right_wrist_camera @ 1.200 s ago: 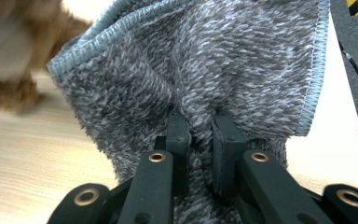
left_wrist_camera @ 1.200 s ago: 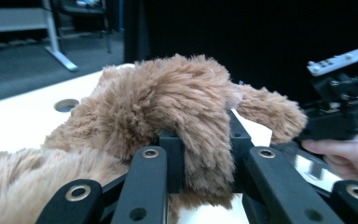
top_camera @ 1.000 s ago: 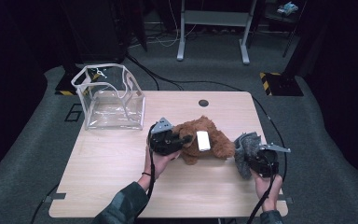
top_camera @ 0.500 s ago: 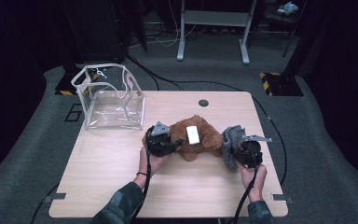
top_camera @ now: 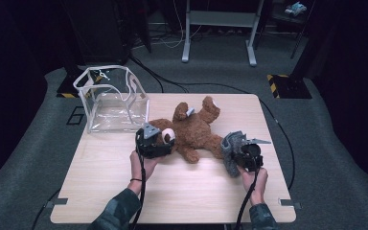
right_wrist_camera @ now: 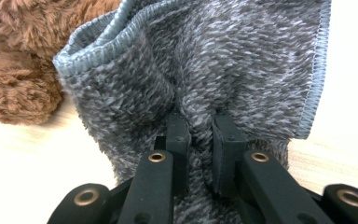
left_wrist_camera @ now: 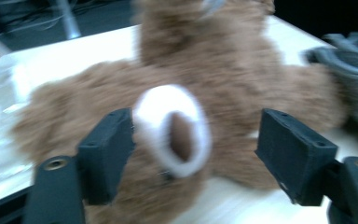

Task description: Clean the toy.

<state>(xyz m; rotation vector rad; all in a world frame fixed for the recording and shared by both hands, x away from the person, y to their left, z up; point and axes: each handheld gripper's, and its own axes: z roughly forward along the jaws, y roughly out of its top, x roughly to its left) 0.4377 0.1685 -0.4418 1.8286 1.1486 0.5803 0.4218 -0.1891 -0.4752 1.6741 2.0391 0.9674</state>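
Teddy bear (top_camera: 191,132) supine, seemingly head toward left gripper (top_camera: 165,143), legs away.

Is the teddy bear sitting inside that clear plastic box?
No, the teddy bear lies on the table beside the clear box, not inside it.

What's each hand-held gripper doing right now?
Left hand-held gripper: open, jaws just opening around the teddy bear muzzle.
Right hand-held gripper: shut on the grey cloth.
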